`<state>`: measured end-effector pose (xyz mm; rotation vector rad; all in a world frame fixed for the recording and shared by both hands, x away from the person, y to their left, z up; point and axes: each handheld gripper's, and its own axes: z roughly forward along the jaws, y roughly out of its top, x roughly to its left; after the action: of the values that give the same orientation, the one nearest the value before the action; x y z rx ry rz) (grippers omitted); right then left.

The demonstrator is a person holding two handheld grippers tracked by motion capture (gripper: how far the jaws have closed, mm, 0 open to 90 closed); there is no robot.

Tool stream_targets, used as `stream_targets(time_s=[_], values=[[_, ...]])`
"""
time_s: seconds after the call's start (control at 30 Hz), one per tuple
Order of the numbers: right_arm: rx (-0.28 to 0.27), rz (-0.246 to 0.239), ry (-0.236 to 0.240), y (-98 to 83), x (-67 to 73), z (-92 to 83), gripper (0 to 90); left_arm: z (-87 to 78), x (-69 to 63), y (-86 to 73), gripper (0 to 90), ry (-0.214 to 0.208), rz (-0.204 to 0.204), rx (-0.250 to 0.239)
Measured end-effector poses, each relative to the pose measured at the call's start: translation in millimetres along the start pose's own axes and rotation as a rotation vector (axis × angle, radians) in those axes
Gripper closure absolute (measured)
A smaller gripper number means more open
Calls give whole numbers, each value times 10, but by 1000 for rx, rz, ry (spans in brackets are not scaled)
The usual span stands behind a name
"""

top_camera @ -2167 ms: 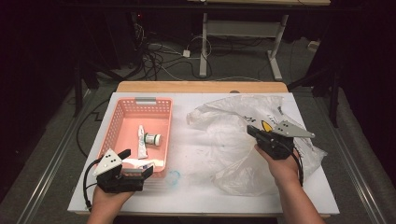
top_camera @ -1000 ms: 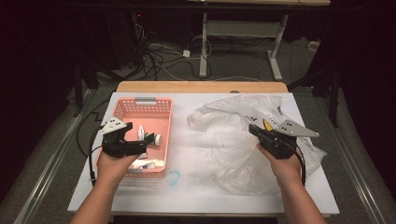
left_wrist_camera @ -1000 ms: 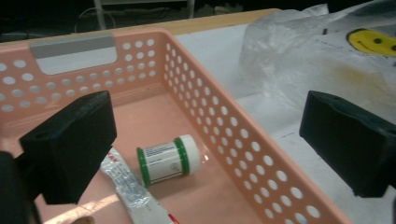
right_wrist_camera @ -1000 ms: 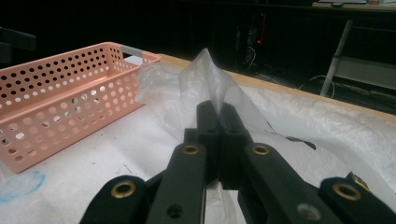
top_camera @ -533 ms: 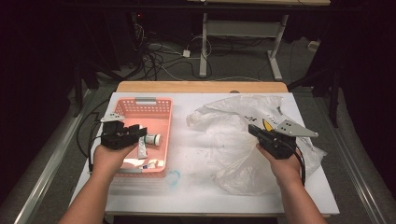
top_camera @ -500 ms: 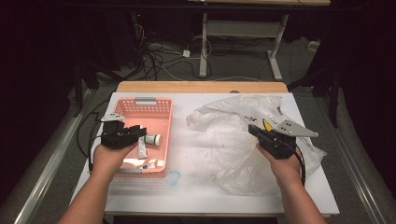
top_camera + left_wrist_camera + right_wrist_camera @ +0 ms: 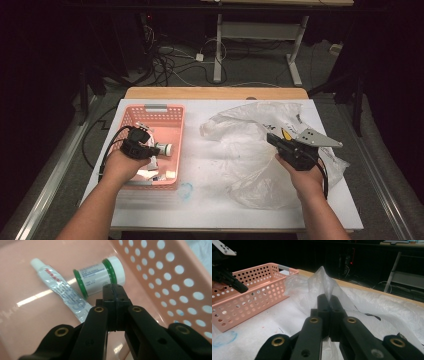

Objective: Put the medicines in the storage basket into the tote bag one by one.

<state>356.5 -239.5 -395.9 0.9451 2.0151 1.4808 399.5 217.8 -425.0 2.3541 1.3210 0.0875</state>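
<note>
From the high view, a white-covered surface [image 7: 210,200] carries a pink perforated plastic basket [image 7: 172,117] at the left and a crumpled sheet of clear plastic bag [image 7: 250,170] at the right. The left gripper [image 7: 139,146] reaches down into the basket over a small white bottle [image 7: 164,149], while the right gripper [image 7: 287,147], topped by a grey three-cornered plate, hangs over the bag. In the left gripper view, the black jaws of the left gripper [image 7: 115,293] are pressed together with nothing between them, their tips just in front of the cylindrical bottle [image 7: 97,276], which lies on its side with green bands and a white cap. Beside it lies a flat, creased white tube [image 7: 62,290] on the glossy basket floor, near the hole-dotted wall [image 7: 180,277]. In the right gripper view, the right gripper [image 7: 329,301] has its jaws clamped on a thin peak of the wrinkled bag [image 7: 324,282], pulled up into a point; the basket [image 7: 249,297] stands farther off at the left.
</note>
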Motion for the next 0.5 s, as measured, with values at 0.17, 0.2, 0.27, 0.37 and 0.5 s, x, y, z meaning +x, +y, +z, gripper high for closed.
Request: stream_targets(time_s=[0.17,0.2,0.27,0.37,0.5], values=[[2,-4,-2,-2,5,3,900,142,-17,72,877,22,25,133],[2,-3,-2,-2,4,3,900,157,-11,79,877,26,31,143],[2,-4,-4,-3,0,6,900,198,13,100,877,23,26,162],[9,-2,-2,-11,-3,15,900,256,23,131,877,13,26,180],[11,1,-5,-21,-6,17,900,353,3,147,877,18,40,219]])
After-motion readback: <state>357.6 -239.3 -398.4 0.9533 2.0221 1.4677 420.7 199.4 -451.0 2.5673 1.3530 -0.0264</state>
